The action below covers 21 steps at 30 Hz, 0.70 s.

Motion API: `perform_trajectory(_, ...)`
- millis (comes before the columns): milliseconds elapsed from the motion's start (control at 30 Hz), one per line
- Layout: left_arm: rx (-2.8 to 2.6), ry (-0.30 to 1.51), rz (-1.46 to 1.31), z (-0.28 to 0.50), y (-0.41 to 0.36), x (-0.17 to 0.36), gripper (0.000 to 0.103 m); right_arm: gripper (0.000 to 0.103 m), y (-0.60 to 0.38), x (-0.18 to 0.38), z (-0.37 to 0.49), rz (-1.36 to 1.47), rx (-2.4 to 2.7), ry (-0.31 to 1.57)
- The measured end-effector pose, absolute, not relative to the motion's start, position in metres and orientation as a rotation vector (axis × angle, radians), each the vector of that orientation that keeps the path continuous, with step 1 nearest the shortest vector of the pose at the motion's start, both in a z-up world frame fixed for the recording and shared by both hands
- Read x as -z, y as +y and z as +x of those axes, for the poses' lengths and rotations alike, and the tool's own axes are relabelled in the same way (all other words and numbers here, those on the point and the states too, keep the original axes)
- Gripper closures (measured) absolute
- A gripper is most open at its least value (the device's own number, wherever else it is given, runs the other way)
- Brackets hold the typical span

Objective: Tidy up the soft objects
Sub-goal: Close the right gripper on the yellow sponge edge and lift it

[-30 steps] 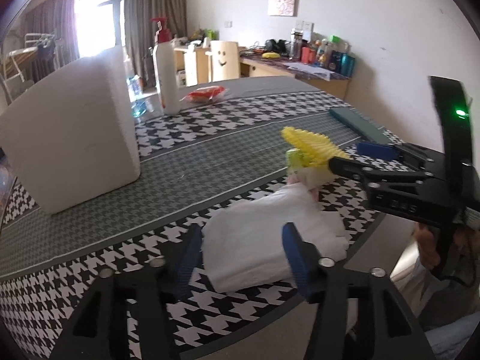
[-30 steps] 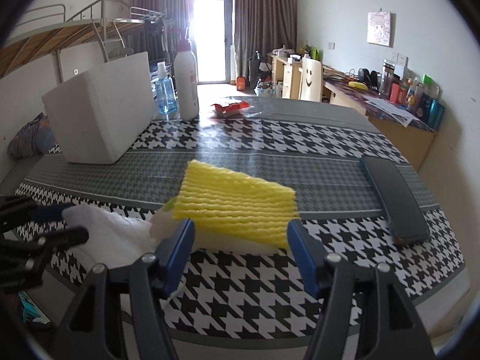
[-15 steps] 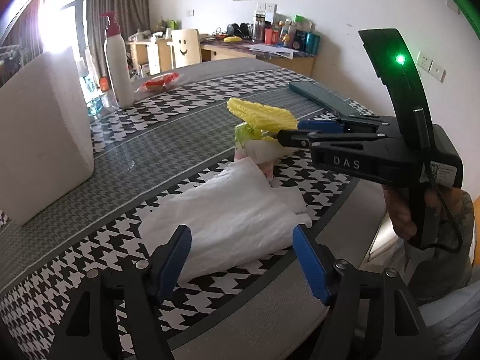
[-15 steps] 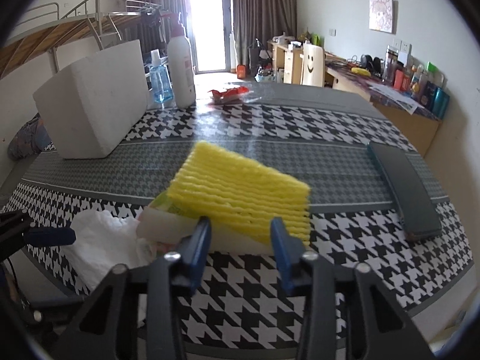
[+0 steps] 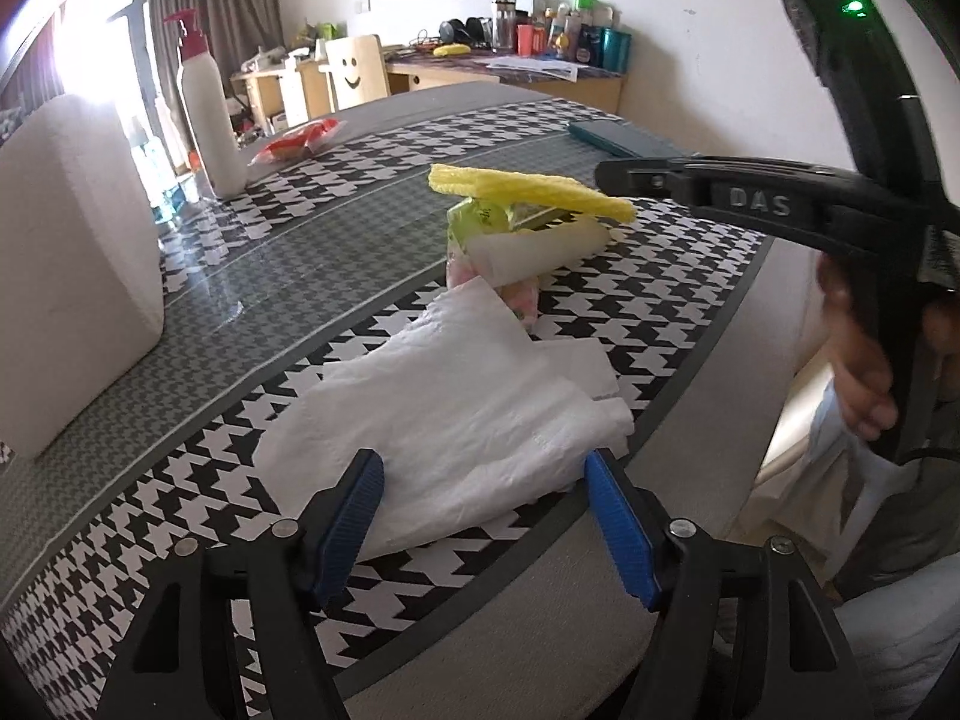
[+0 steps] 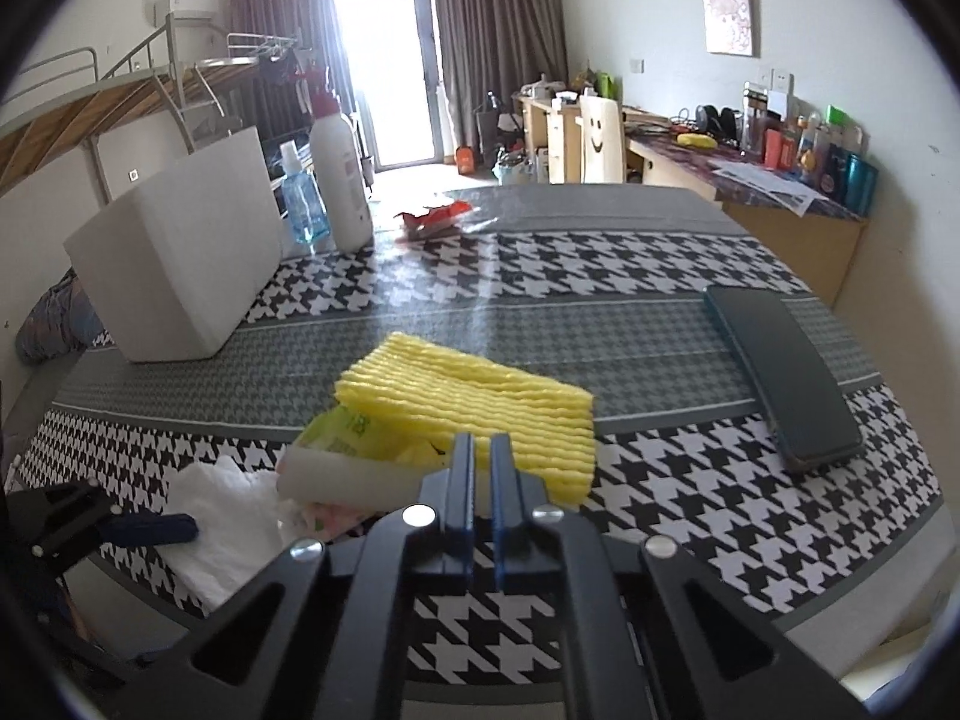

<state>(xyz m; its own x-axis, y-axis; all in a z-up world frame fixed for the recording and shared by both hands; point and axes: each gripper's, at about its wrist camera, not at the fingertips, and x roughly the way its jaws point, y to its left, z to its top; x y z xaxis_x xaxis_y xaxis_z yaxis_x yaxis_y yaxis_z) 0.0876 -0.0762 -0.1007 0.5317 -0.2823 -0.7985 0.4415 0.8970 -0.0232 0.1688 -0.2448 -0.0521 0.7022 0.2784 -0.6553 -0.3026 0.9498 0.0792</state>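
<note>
Right wrist view: the right gripper (image 6: 482, 450), bottom centre, has its jaws pressed onto the near edge of the yellow foam sheet (image 6: 474, 402) at mid-frame. Left wrist view: the left gripper (image 5: 486, 498) stands spread around the white plastic bag (image 5: 456, 408), lower centre, pads not pressing it.

left gripper (image 5: 483, 516) – black frame, blue ribbed pads, silver screws | right gripper (image 6: 482, 456) – black, blue pads, "DAS" lettering, green light at 1 o'clock | person – pale blue clothing (image 5: 900, 630)
</note>
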Motion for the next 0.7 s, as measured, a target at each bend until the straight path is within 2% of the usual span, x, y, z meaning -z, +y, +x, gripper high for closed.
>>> perform_trajectory(100,0.399,0.906,0.196,0.093,-0.077,0.1,0.053,0.096,-0.245,0.051,0.166,-0.049,-0.323,0.715)
perform_trajectory(167,0.378,0.905,0.192,0.095,-0.074,0.1,0.07,0.096,-0.243,0.052,0.166,-0.071,-0.321,0.713)
perform_trajectory(200,0.364,0.907,0.18,0.098,-0.072,0.1,0.074,0.096,-0.243,0.052,0.166,-0.073,-0.328,0.71)
perform_trajectory(233,0.349,0.905,0.175,0.1,-0.07,0.1,0.086,0.096,-0.243,0.052,0.166,-0.074,-0.337,0.708)
perform_trajectory(267,0.337,0.905,0.169,0.101,-0.067,0.1,0.093,0.095,-0.242,0.052,0.166,-0.074,-0.344,0.708)
perform_trajectory(300,0.335,0.905,0.161,0.101,-0.066,0.1,0.094,0.092,-0.241,0.052,0.166,-0.077,-0.351,0.71)
perform_trajectory(367,0.337,0.907,0.144,0.102,-0.062,0.1,0.098,0.078,-0.239,0.054,0.168,-0.087,-0.356,0.714)
perform_trajectory(400,0.338,0.909,0.137,0.102,-0.06,0.1,0.098,0.065,-0.238,0.055,0.169,-0.091,-0.355,0.718)
perform_trajectory(433,0.338,0.91,0.128,0.103,-0.059,0.1,0.099,0.056,-0.237,0.056,0.17,-0.095,-0.356,0.719)
perform_trajectory(500,0.333,0.905,0.113,0.103,-0.056,0.098,0.099,0.051,-0.235,0.056,0.171,-0.102,-0.36,0.712)
perform_trajectory(700,0.32,0.863,0.083,0.1,-0.043,0.083,0.099,0.051,-0.224,0.057,0.175,-0.152,-0.36,0.707)
